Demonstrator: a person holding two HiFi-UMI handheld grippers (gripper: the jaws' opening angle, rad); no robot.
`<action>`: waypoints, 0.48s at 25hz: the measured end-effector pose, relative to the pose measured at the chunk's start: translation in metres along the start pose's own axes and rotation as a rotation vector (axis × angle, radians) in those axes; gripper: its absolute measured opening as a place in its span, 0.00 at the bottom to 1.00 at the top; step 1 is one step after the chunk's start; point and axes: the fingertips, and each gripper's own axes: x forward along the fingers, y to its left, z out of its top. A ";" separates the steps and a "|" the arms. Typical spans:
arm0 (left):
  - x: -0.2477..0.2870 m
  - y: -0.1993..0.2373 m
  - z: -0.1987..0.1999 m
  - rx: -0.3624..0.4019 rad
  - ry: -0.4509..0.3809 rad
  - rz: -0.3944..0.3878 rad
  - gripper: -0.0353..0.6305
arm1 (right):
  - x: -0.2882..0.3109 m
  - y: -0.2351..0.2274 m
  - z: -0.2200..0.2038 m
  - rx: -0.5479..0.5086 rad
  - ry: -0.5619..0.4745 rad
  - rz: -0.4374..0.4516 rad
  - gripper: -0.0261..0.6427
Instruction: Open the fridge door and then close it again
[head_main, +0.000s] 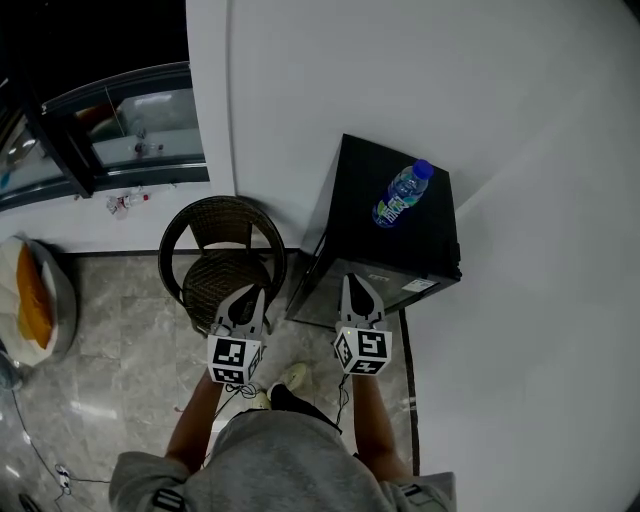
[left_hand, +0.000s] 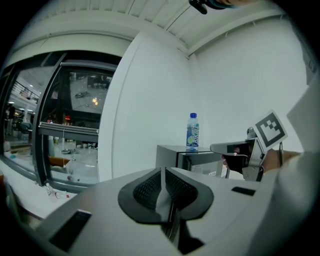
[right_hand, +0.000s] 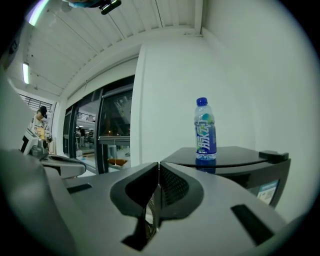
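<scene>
A small black fridge (head_main: 385, 235) stands against the white wall, its door closed toward me. A blue-capped bottle (head_main: 402, 195) stands on its top. My right gripper (head_main: 355, 287) is held in front of the fridge door, jaws shut on nothing, apart from the door. My left gripper (head_main: 250, 297) hangs to the left of the fridge over the wicker chair, also shut and empty. In the right gripper view the fridge top (right_hand: 235, 156) and bottle (right_hand: 205, 130) lie just ahead. The left gripper view shows the fridge (left_hand: 192, 159), the bottle (left_hand: 192, 132) and the right gripper (left_hand: 235, 149) at the right.
A round wicker chair (head_main: 222, 258) stands just left of the fridge. White walls close the corner behind and to the right. A dark glass door (head_main: 100, 130) is at the back left, and a bag (head_main: 35, 300) lies on the tiled floor at the left.
</scene>
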 end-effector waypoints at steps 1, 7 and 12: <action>-0.002 -0.002 0.002 0.001 -0.005 -0.003 0.10 | -0.006 -0.001 0.002 0.002 -0.005 -0.004 0.08; -0.019 -0.014 0.011 0.006 -0.029 -0.033 0.09 | -0.046 0.002 0.011 -0.036 -0.026 -0.044 0.08; -0.032 -0.024 0.010 0.019 -0.033 -0.061 0.10 | -0.076 0.009 0.007 -0.023 -0.031 -0.057 0.08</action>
